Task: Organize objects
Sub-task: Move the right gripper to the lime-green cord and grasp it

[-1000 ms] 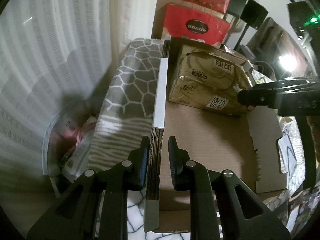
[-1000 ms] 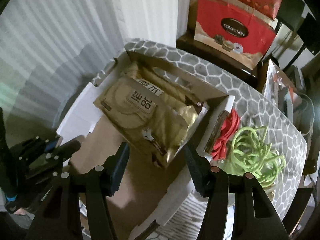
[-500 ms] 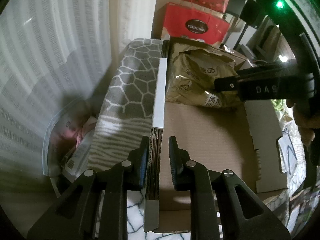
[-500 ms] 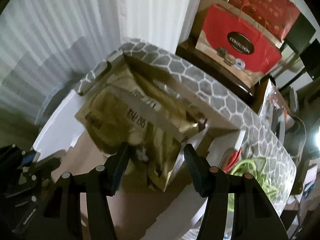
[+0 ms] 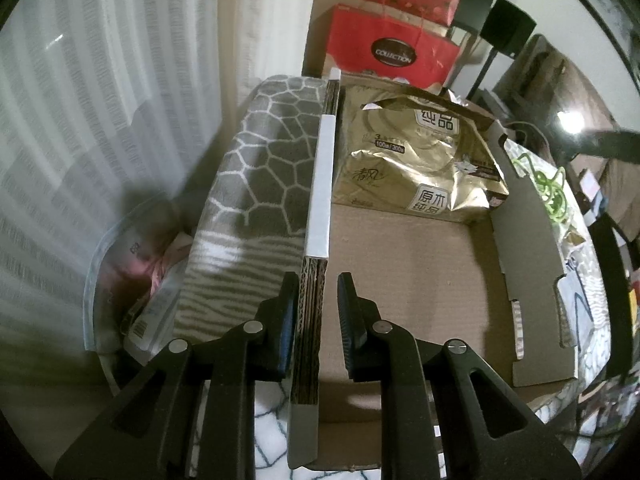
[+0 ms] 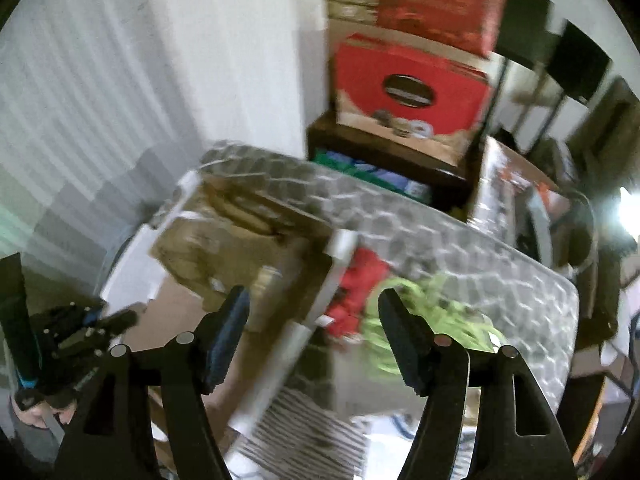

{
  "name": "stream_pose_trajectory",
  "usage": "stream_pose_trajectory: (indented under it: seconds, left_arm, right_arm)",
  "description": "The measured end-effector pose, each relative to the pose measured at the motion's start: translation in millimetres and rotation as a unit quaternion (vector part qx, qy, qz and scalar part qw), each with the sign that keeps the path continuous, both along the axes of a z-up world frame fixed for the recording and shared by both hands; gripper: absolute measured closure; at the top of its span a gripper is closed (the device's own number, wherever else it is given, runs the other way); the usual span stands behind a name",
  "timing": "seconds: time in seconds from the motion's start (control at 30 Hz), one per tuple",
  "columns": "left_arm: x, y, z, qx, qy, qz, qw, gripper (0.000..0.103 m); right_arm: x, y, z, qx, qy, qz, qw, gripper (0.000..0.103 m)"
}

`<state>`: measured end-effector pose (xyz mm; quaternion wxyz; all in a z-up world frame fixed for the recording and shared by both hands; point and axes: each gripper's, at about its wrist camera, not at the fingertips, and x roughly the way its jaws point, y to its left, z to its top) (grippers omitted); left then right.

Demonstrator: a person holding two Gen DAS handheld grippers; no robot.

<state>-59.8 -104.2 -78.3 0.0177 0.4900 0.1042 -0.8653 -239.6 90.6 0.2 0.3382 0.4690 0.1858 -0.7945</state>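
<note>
Corrugated cardboard box [image 5: 408, 304], open-topped and shallow, fills the centre of the left wrist view; its long axis runs from 6 o'clock to 12 o'clock, straight ahead of the left gripper [image 5: 318, 312]. Its left side wall [image 5: 316, 248], several corrugated layers thick and capped with white tape, stands on edge between that gripper's fingers. The left finger looks to be against the wall; a narrow gap shows at the right finger, so the gripper straddles the wall rather than plainly clamping it.

Grey fabric cover [image 5: 264, 172] with a white honeycomb pattern, soft and napped, lies under the box at 10 o'clock.

Gold foil tissue pack [image 5: 420, 168], crinkled and torn open at its top, lies inside the box at the far end, at 1 o'clock from the left gripper.

Lime-green cord [image 6: 432, 312], loosely coiled, lies outside the box beside something red [image 6: 360, 280]. The right wrist view is heavily blurred. The right gripper [image 6: 314, 312] is spread wide and holds nothing; the cord sits at 1 o'clock from it, just ahead. My judgement: the right hand is nearer the cord, the likely next item for the box.
</note>
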Motion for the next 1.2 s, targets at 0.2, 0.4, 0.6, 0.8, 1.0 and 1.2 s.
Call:
stream_pose_trajectory:
  seconds: [0.2, 0.4, 0.6, 0.8, 1.0, 1.2]
  left_arm:
    - [-2, 0, -3, -0.001, -0.002, 0.003, 1.0000, 0.086]
    - [-3, 1, -3, -0.005, -0.005, 0.005, 1.0000, 0.086]
    - [-4, 3, -4, -0.012, -0.007, 0.006, 0.9999, 0.086]
    - [-4, 2, -4, -0.013, -0.007, 0.006, 0.9999, 0.086]
    - [-4, 2, -4, -0.011, -0.008, 0.007, 0.9999, 0.086]
    - [-4, 2, -4, -0.010, -0.008, 0.009, 0.9999, 0.086]
  right_arm:
    - [-20, 53, -14, 0.027, 0.013, -0.063, 0.998, 0.032]
    - [-36, 78, -36, 0.035, 0.016, -0.094, 0.995, 0.030]
    - [-49, 75, -55, 0.026, 0.008, -0.098, 0.995, 0.023]
    - [-64, 70, -76, 0.013, -0.021, -0.114, 0.993, 0.021]
    - [-61, 66, -87, 0.019, -0.018, -0.101, 0.995, 0.043]
    - [-53, 64, -81, 0.023, -0.007, -0.084, 0.996, 0.083]
